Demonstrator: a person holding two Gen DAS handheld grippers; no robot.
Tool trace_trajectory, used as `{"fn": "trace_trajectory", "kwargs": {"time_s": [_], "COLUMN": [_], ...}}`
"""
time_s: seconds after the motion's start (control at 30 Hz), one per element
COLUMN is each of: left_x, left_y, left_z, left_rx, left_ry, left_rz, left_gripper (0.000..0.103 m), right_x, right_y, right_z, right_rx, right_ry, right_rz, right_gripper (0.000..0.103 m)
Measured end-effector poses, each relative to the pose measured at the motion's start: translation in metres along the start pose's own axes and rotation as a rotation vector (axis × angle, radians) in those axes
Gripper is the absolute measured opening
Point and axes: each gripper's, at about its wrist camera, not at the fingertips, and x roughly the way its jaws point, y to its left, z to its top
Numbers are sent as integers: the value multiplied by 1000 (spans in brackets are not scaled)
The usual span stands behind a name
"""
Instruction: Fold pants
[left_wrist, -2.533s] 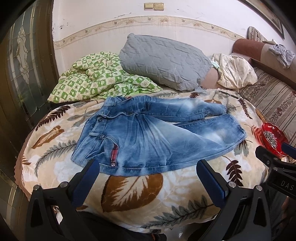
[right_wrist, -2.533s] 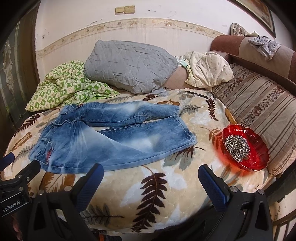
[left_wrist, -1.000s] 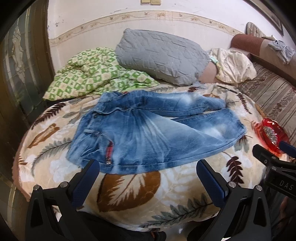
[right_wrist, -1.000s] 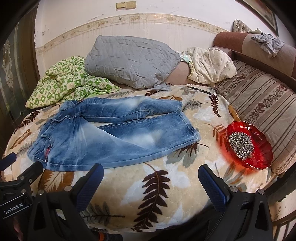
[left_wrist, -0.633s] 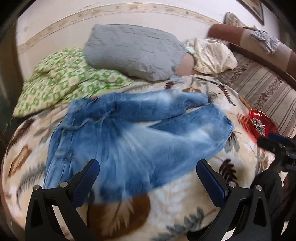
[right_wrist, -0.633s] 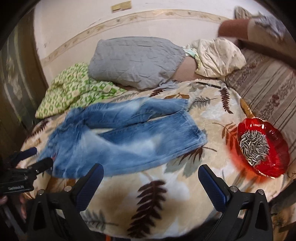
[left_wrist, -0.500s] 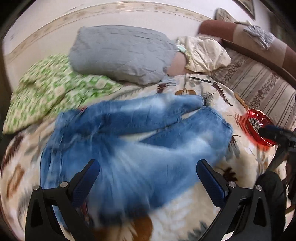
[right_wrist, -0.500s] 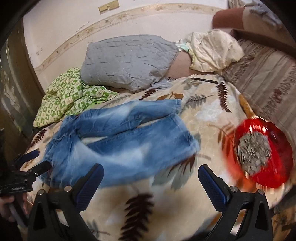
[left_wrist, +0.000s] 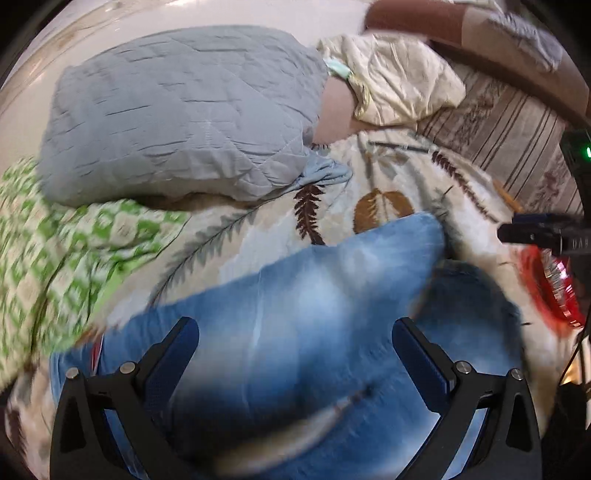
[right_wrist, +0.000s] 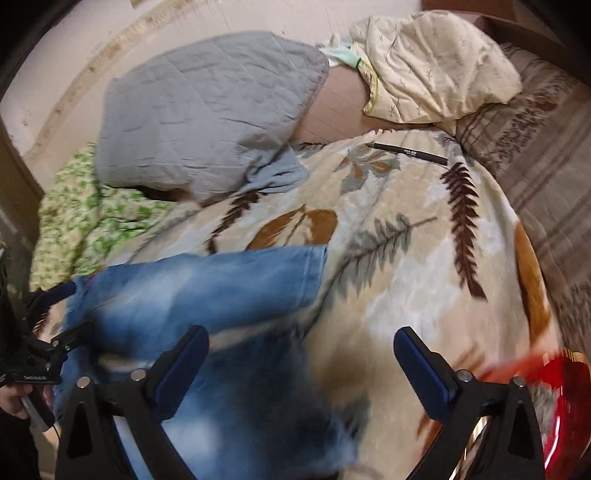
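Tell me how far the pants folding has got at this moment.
Nothing folded: the faded blue denim jeans lie spread on the leaf-print blanket, legs apart. Left gripper and right gripper hover open above them, holding nothing. Every fold remains.

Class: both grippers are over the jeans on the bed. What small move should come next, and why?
Probably lower both and close on the near leg's edge. The left gripper and right gripper are open and empty, and the jeans lie unfolded on the blanket.

Both grippers are now low and close over the jeans (left_wrist: 295, 314): left gripper (left_wrist: 295, 354) above the middle, right gripper (right_wrist: 301, 363) near the hems.
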Motion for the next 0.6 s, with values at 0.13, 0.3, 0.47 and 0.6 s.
{"fn": "trace_trajectory", "kwargs": {"time_s": [0.13, 0.3, 0.47, 0.6], "left_x": [39, 75, 113, 122], "left_y": [4, 7, 11, 16], "left_z": [14, 24, 29, 27], "left_rx": [68, 125, 153, 102], "left_ry": [41, 87, 155, 192], "left_rz": [11, -41, -43, -121], "left_gripper": [103, 103, 103, 76], "right_x": [42, 79, 113, 122], "right_y": [-1, -3, -9, -2], "right_z": [23, 37, 40, 36], "right_rx": [-10, -8, 36, 14], "right_ry": [55, 94, 155, 172], "right_rz": [2, 11, 59, 107], "right_gripper": [96, 94, 83, 47]}}
